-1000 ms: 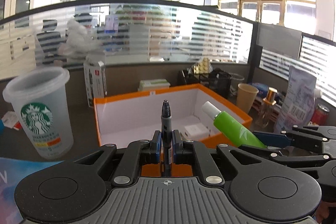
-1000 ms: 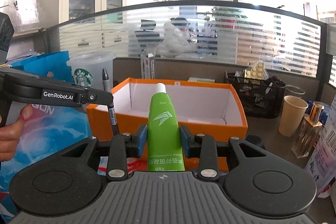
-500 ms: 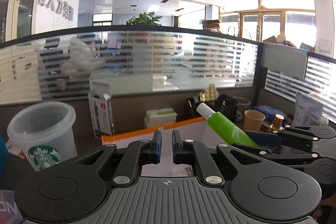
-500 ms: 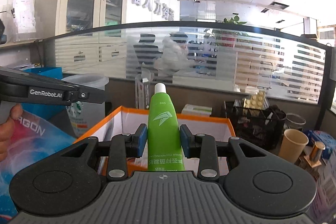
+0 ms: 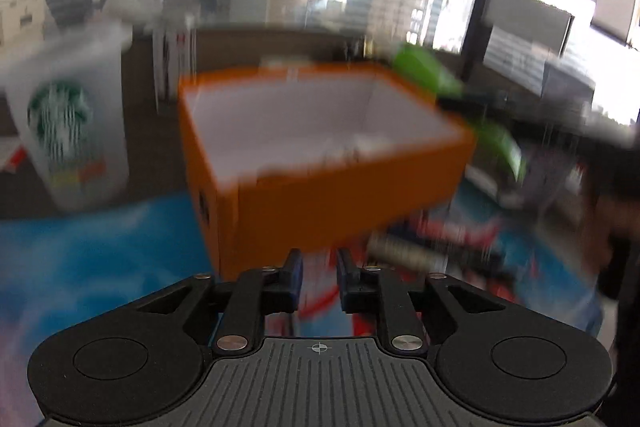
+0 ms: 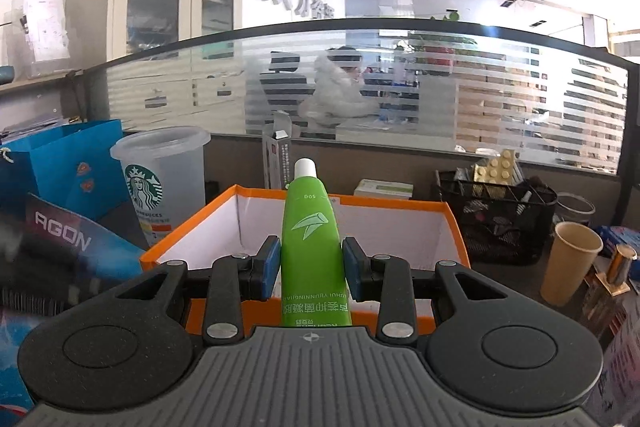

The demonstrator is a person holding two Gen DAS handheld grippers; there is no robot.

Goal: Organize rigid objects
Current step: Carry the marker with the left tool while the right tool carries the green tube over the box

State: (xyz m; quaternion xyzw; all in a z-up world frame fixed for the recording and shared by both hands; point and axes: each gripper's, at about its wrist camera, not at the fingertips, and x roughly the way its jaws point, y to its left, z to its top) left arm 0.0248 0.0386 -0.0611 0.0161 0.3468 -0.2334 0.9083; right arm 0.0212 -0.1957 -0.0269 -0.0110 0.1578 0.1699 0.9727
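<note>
The green tube [image 6: 311,247] stands nearly upright between the blue pads [image 6: 271,269] of the right tool [image 6: 311,269], cap up, gripped across its lower body with the printed crimp end hanging below the jaws. It looks light. The body is probably soft plastic that gives under pressure, so a hard squeeze near the cap could dent it or push the contents up. The flat, wider lower half, where the pads sit now, seems the best place to hold it: it offers two broad faces and little tendency to roll. The glossy skin may slip if the grip loosens, and the tube is top-heavy enough to tip in the jaws.

Just beyond the tube, at 12 o'clock, sits the orange box [image 6: 448,223], open-topped with white inner walls; the tube's tip hangs over its near wall, so it is likely headed in there.

The left tool [image 5: 318,269] is blurred, its jaws a narrow gap apart and just opening further, with nothing between them. In its view the box [image 5: 328,195] lies at 12 o'clock, and the tube [image 5: 428,75] shows at 2 o'clock.

A frosted cup [image 6: 160,179] stands at 10 o'clock of the box, a paper cup [image 6: 572,263] at 3 o'clock, both on the surface.
</note>
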